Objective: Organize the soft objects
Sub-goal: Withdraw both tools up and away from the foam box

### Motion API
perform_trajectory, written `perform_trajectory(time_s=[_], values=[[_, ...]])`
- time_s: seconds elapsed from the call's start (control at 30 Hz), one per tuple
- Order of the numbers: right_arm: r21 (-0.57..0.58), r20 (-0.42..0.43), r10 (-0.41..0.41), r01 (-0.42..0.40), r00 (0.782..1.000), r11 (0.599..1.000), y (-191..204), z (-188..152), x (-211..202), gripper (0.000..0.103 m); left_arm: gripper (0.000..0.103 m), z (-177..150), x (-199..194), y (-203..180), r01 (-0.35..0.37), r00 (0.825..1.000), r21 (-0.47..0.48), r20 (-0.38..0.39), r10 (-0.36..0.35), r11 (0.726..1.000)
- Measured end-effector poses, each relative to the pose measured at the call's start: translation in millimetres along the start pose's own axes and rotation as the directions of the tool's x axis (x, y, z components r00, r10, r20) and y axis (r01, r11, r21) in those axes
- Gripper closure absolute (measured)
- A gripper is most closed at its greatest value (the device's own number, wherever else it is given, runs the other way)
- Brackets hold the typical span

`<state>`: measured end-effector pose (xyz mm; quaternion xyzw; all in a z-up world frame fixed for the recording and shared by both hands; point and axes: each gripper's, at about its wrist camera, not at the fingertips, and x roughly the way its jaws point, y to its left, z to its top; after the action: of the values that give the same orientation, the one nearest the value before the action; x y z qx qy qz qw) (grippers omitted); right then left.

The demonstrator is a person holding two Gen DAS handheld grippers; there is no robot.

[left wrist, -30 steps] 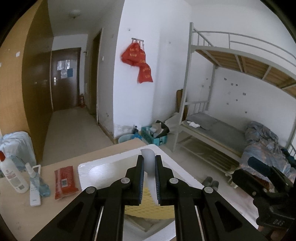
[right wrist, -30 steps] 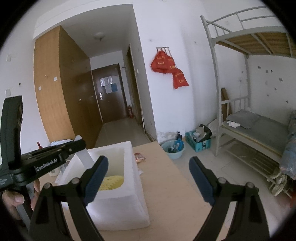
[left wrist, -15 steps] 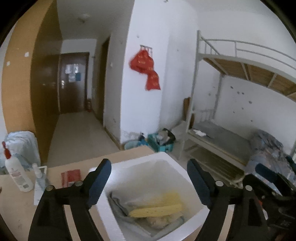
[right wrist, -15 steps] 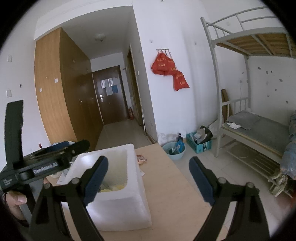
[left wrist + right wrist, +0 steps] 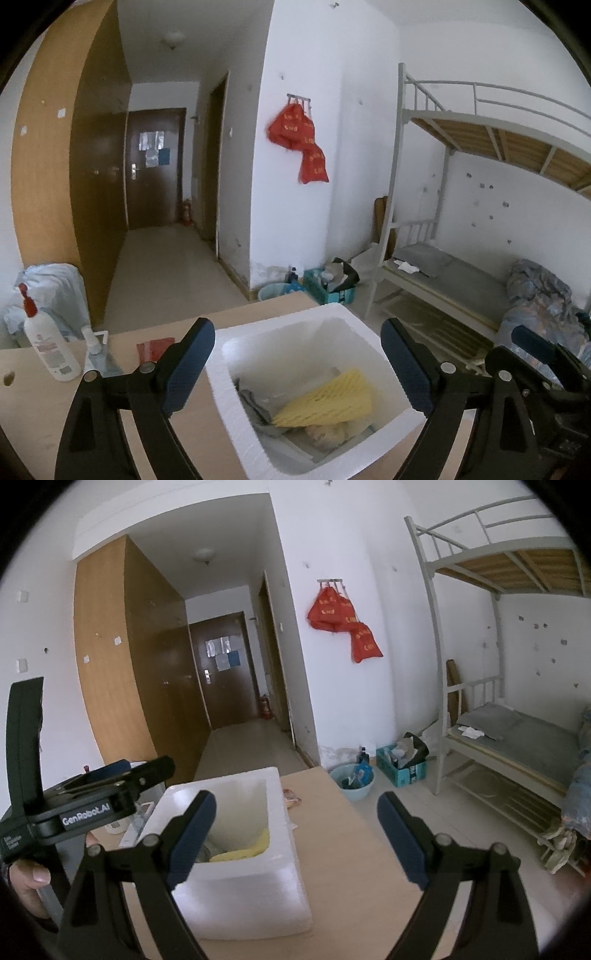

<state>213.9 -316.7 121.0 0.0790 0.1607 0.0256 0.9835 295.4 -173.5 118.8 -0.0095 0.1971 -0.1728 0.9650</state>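
Left gripper wide open, empty, above foam box on table. Right gripper wide open, empty, right of the box. Yellow sponge lies inside on grey cloth. Bottle far left; bunk bed far right.

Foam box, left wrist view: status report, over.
Left gripper open, empty, above foam box. Right gripper open, empty. Yellow sponge inside box atop other items. Nothing blocking.
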Motion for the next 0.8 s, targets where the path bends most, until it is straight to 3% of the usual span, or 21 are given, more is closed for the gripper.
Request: perform_trajectory(time_s=[0.37,0.63,0.8], values=[[-0.033,0.000,0.103,-0.103,0.995,0.994,39,-2,-10,0.011,0.011,-9,-65,33,-0.116,0.992,-0.005,0.055,0.117,0.993],[-0.083,0.005,0.219,-0.218,0.976,0.973,91,-7,-23,0.011,0.011,-23,-127,77,-0.234,0.967,-0.044,0.091,0.237,0.971],[-0.106,-0.001,0.294,-0.293,0.956,0.950,124,-10,-26,0.011,0.007,-33,-167,106,-0.314,0.942,-0.063,0.106,0.319,0.947]])
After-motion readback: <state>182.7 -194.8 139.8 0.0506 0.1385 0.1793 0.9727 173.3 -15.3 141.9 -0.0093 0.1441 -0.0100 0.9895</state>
